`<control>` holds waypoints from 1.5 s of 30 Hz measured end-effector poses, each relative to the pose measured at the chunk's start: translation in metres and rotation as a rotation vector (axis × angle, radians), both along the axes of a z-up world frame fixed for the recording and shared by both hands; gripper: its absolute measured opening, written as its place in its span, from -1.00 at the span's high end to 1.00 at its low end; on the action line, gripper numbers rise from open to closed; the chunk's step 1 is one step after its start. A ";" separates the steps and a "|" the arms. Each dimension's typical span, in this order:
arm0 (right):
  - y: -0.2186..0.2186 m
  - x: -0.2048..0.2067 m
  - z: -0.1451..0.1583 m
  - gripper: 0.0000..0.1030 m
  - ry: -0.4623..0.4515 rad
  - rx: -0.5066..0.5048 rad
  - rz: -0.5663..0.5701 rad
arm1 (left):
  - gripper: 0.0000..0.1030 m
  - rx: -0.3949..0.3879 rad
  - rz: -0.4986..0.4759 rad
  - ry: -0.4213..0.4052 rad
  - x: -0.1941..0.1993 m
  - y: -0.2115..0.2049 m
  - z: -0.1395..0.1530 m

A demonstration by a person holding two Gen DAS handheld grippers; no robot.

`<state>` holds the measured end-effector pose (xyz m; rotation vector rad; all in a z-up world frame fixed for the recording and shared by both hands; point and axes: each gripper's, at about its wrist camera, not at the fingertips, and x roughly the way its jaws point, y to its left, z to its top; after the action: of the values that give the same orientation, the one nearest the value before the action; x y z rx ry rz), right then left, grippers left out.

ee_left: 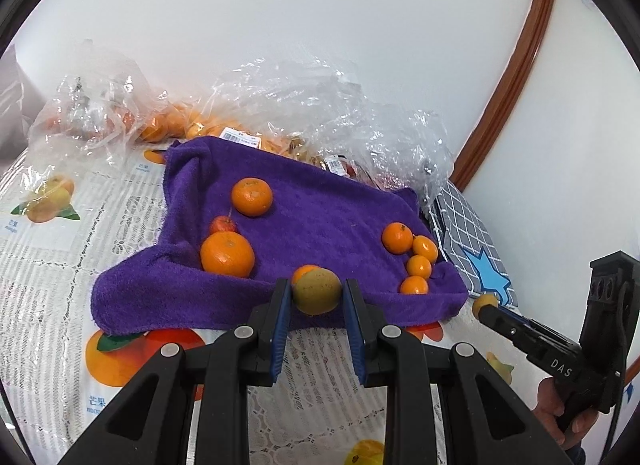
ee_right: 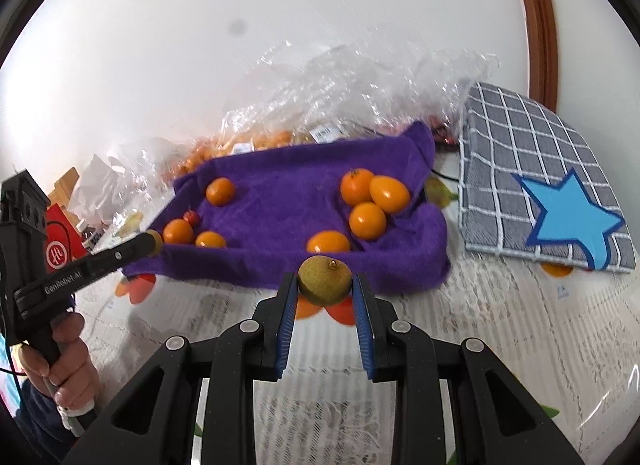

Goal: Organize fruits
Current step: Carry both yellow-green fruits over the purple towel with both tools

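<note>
A purple towel (ee_left: 320,217) lies on the table with several oranges and a small red fruit (ee_left: 223,224) on it. It also shows in the right wrist view (ee_right: 288,185). My left gripper (ee_left: 316,297) is shut on a yellow-green round fruit (ee_left: 317,291), held over the towel's near edge. My right gripper (ee_right: 325,285) is shut on another yellow-green fruit (ee_right: 325,280), held just in front of the towel's near edge. A cluster of small oranges (ee_left: 414,255) sits at the towel's right side. Each gripper shows in the other's view, the right one (ee_left: 486,305) and the left one (ee_right: 154,243).
Clear plastic bags (ee_left: 280,105) with more oranges lie behind the towel against the wall. A grey checked cloth with a blue star (ee_right: 552,193) lies to the right. A red box (ee_right: 60,241) stands at the left. The tablecloth (ee_left: 48,265) has printed fruit pictures.
</note>
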<state>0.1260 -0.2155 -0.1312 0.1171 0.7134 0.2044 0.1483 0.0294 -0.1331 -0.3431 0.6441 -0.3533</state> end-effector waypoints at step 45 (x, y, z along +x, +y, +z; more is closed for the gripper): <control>0.039 0.091 0.024 0.46 -0.074 -0.051 0.094 | 0.51 0.004 0.126 -0.036 0.066 0.040 0.031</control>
<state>0.2167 -0.1761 -0.1069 0.0266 0.6505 0.2791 0.2146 0.0689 -0.1025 -0.3706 0.5851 -0.2371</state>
